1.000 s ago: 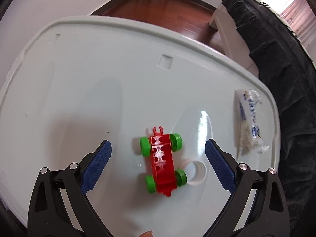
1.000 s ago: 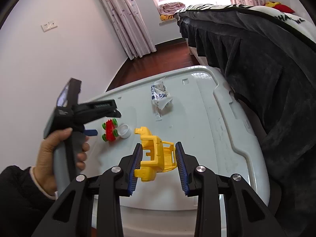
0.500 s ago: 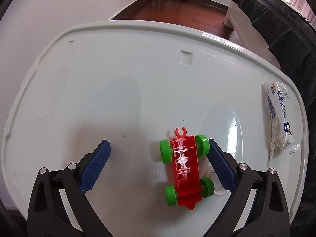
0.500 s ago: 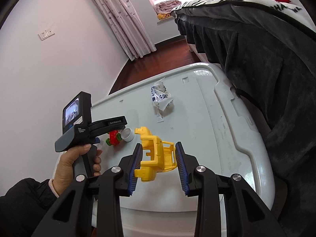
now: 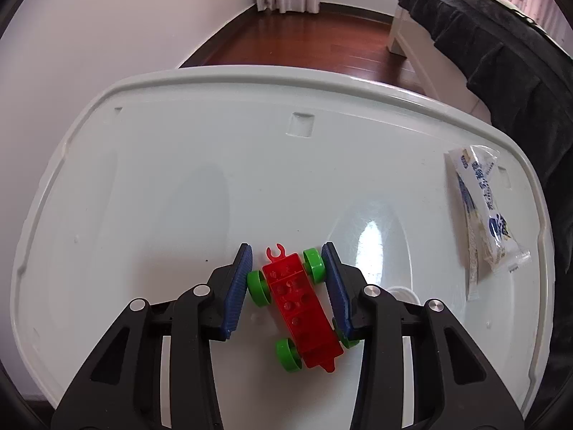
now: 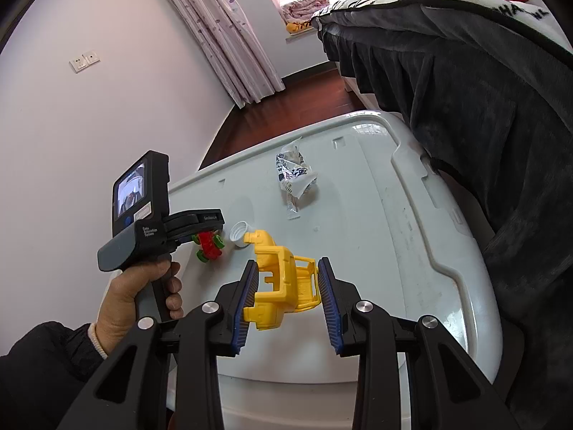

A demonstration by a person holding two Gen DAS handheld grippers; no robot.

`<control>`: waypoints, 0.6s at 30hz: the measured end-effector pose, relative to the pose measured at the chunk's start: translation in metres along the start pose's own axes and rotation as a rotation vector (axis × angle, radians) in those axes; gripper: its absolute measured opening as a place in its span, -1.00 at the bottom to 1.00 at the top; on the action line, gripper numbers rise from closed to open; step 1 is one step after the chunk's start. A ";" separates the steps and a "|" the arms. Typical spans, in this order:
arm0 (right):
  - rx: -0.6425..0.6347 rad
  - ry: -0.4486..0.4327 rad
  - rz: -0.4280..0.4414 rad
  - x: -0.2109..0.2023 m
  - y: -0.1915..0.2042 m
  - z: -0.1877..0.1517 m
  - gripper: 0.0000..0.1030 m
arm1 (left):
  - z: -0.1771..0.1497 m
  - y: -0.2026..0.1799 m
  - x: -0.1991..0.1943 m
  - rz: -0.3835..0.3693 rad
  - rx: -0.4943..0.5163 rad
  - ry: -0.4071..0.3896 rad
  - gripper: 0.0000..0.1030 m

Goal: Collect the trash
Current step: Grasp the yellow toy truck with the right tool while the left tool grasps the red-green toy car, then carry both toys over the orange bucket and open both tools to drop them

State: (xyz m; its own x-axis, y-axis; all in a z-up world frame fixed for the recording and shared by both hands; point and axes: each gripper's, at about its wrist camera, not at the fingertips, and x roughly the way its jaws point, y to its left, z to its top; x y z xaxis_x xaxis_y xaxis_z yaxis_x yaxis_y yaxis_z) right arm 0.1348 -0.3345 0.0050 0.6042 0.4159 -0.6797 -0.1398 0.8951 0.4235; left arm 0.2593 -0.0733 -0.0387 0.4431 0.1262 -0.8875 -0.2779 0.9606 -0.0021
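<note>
My left gripper (image 5: 286, 256) is shut on a red toy car with green wheels (image 5: 299, 308) on the white lid (image 5: 179, 165); its blue pads press the wheels. The car also shows in the right wrist view (image 6: 208, 245), under the left gripper (image 6: 200, 227). My right gripper (image 6: 288, 274) is shut on a yellow toy truck (image 6: 281, 281) and holds it above the lid (image 6: 376, 236). A crumpled white wrapper (image 5: 483, 222) lies at the lid's right edge, also visible in the right wrist view (image 6: 295, 177). A white bottle cap (image 6: 239, 233) sits by the red car.
A bed with a dark cover (image 6: 483, 89) runs along the lid's right side. A white wall (image 6: 89, 114) stands to the left. Wooden floor (image 5: 304, 43) and curtains (image 6: 222, 36) lie beyond the lid's far edge.
My left gripper has closed from wide open onto the red car's wheels, and the car has turned slightly. My right gripper still holds the yellow truck.
</note>
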 end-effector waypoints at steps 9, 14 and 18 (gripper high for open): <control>-0.004 0.005 -0.001 0.003 0.006 0.000 -0.33 | -0.004 0.022 -0.015 -0.089 0.092 -0.030 -0.23; -0.019 0.009 -0.007 0.007 0.014 0.000 -0.33 | -0.013 0.036 -0.037 -0.068 0.124 -0.077 -0.23; -0.035 0.012 -0.017 0.012 0.024 0.000 -0.33 | -0.024 0.041 -0.055 -0.014 0.186 -0.136 -0.23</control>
State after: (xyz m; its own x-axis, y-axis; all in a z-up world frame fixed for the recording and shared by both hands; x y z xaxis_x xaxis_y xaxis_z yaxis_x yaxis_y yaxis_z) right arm 0.1388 -0.3085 0.0069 0.5974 0.4024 -0.6937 -0.1575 0.9070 0.3905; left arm 0.2033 -0.0463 -0.0008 0.5603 0.1330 -0.8176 -0.1145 0.9900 0.0826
